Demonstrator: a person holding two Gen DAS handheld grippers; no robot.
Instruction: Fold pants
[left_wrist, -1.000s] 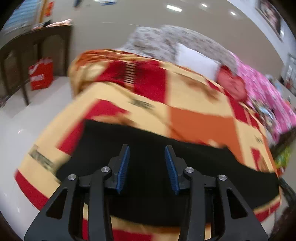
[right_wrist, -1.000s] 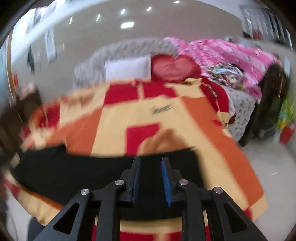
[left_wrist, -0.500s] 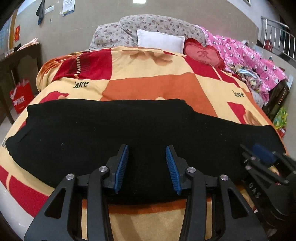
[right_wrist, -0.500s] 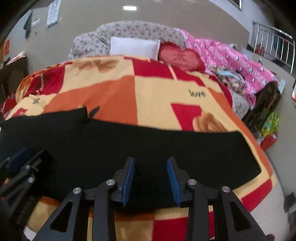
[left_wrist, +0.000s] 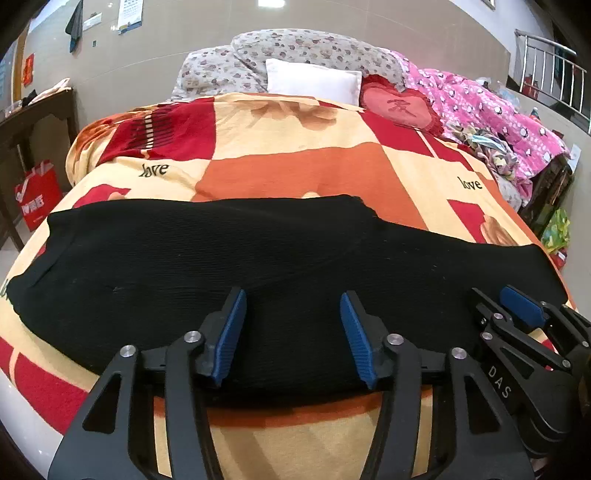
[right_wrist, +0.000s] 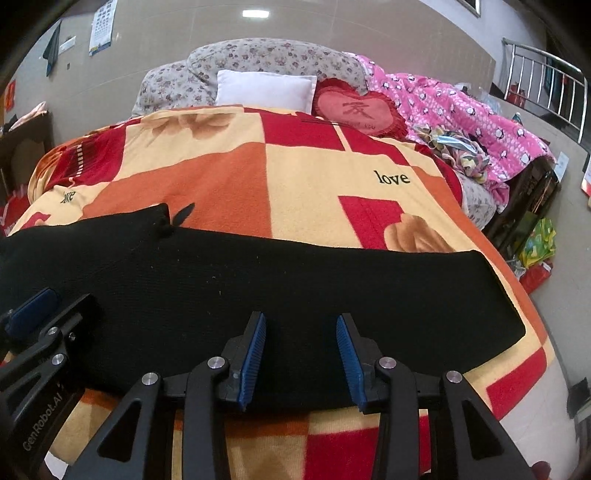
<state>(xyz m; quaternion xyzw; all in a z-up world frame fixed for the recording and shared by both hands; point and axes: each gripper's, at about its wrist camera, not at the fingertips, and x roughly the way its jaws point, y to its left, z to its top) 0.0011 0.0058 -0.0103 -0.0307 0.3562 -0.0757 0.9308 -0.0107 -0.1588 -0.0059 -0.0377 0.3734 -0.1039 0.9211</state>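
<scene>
Both wrist cameras sit low at the near edge of the bed, looking forward along their own fingers toward the far headboard end. The left wrist view looks out over the left gripper (left_wrist: 293, 334), close above the black pants (left_wrist: 258, 266), with the right gripper (left_wrist: 517, 317) entering at its right edge. The right wrist view stands further right, over the right gripper (right_wrist: 301, 354), with the left gripper (right_wrist: 37, 325) at its left edge. Both share the pants (right_wrist: 295, 280), the checked blanket (left_wrist: 314, 166) (right_wrist: 295, 177), the white pillow (left_wrist: 314, 79) (right_wrist: 264, 88) and the heart cushion (left_wrist: 397, 107) (right_wrist: 356, 110).
</scene>
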